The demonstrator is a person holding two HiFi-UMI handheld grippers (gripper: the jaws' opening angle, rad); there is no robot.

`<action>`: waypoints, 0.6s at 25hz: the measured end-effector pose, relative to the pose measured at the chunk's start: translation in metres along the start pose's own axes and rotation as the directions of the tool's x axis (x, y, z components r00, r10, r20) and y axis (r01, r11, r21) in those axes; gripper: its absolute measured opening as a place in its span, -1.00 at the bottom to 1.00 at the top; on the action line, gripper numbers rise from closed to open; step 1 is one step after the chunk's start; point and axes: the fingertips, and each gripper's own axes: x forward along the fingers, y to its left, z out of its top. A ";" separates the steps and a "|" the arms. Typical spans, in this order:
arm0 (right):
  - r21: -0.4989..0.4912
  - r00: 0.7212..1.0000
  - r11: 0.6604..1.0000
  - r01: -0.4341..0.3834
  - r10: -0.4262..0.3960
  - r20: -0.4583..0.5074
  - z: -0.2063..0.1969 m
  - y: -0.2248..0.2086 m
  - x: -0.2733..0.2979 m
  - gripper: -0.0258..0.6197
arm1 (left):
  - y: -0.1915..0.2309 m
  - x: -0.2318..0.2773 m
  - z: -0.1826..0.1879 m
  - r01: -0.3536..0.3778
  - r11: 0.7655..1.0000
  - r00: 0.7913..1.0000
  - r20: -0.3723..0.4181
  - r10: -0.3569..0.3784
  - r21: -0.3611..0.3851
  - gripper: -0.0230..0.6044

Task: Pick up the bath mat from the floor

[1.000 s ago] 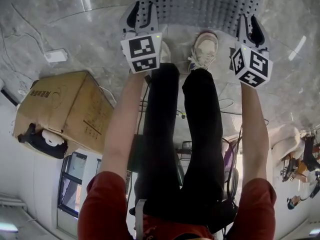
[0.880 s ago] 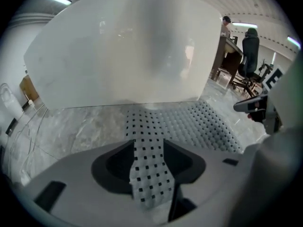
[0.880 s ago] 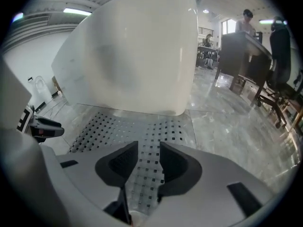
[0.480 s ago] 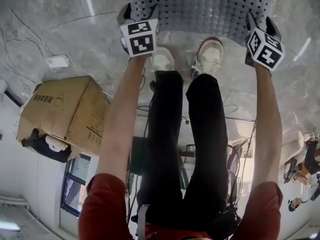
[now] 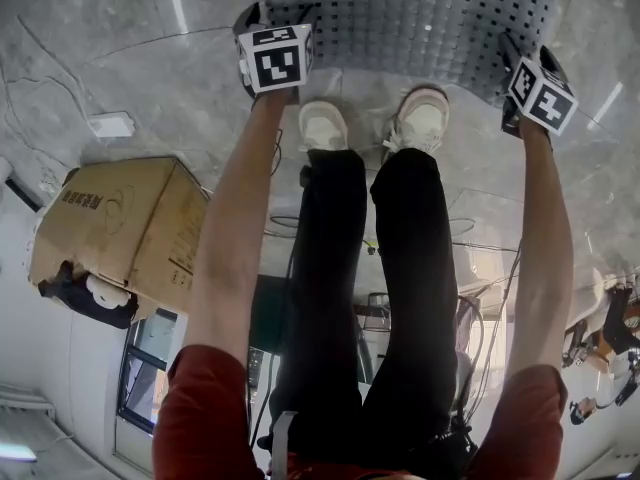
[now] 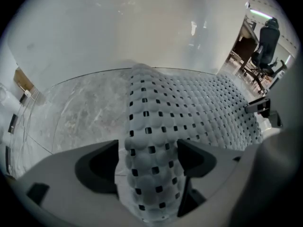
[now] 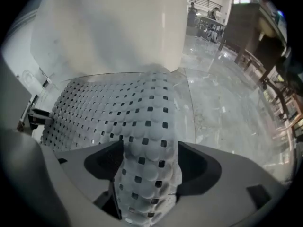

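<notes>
Bath mat (image 5: 420,18) ridges inside left tongs (image 6: 149,157) and right tongs (image 7: 149,162) — jaws just opening.

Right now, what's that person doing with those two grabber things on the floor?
A person stands at the edge of a grey, hole-dotted bath mat lying on the marble floor. The left gripper and right gripper point down at its two near corners. Their jaws have just been opening, and each pair stands wide with a bit of mat between them, not squeezing it yet. The mat is not lifted yet.
</notes>
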 end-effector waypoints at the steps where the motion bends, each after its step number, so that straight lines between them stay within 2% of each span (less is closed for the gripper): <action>1: 0.029 1.000 0.999 -0.020 0.020 -0.008 -0.002 0.000 0.003 0.17 | 0.001 0.003 -0.001 0.003 1.000 1.000 -0.005 -0.004 -0.003 0.24; 7: 0.146 0.994 0.984 -0.099 0.105 -0.030 -0.011 -0.001 0.016 0.19 | -0.005 0.015 -0.002 0.041 0.999 0.999 -0.016 -0.041 0.021 0.25; 12: 0.137 0.996 0.987 -0.086 0.089 -0.019 -0.010 -0.001 0.016 0.17 | -0.004 0.014 -0.001 0.013 1.000 1.000 -0.006 -0.013 0.012 0.24; 15: 0.114 0.997 0.991 -0.069 0.072 -0.026 -0.011 0.001 0.013 0.01 | -0.005 0.013 -0.003 0.027 1.000 0.999 -0.032 -0.027 0.000 0.24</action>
